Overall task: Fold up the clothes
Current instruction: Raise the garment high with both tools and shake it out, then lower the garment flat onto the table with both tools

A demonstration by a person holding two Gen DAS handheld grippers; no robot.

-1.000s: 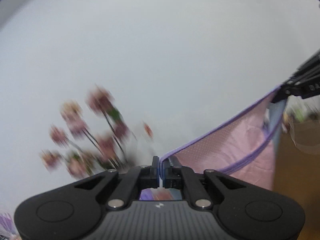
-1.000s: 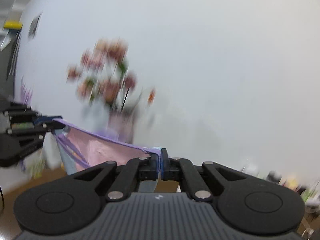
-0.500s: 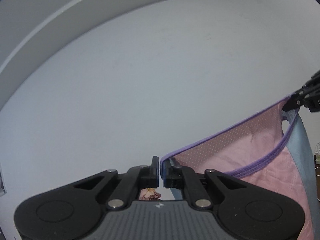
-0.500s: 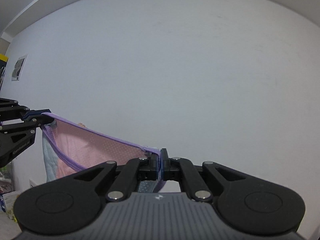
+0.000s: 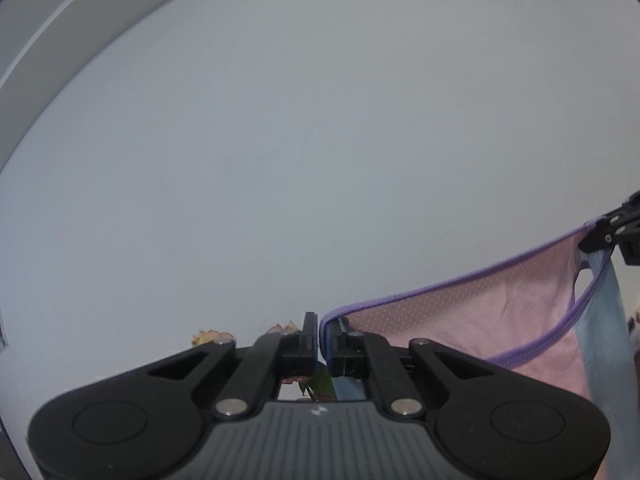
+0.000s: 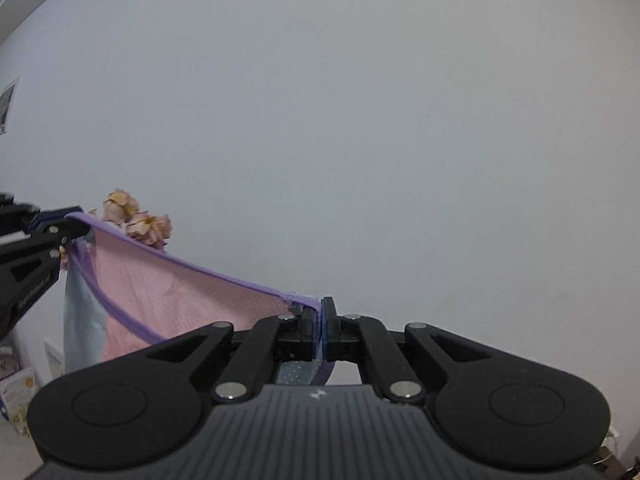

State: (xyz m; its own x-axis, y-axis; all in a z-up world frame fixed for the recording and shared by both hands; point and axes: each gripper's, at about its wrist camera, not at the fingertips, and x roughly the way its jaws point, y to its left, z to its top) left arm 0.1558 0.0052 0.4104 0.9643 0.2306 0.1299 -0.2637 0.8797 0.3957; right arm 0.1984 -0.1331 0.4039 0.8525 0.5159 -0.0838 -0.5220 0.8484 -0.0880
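Pink, thin garment (image 5: 500, 308) hangs soft and light between left gripper (image 5: 321, 334) and right gripper (image 6: 322, 320), both jaws closed on its purple hem corners; these look the best holds.

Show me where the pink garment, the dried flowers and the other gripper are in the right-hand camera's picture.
pink garment (image 6: 176, 300): right wrist view, on its dotted pink panel.
dried flowers (image 6: 138, 220): right wrist view, on the pale blooms behind the purple hem.
left gripper (image 6: 66, 222): right wrist view, at its fingertips pinching the garment's corner.
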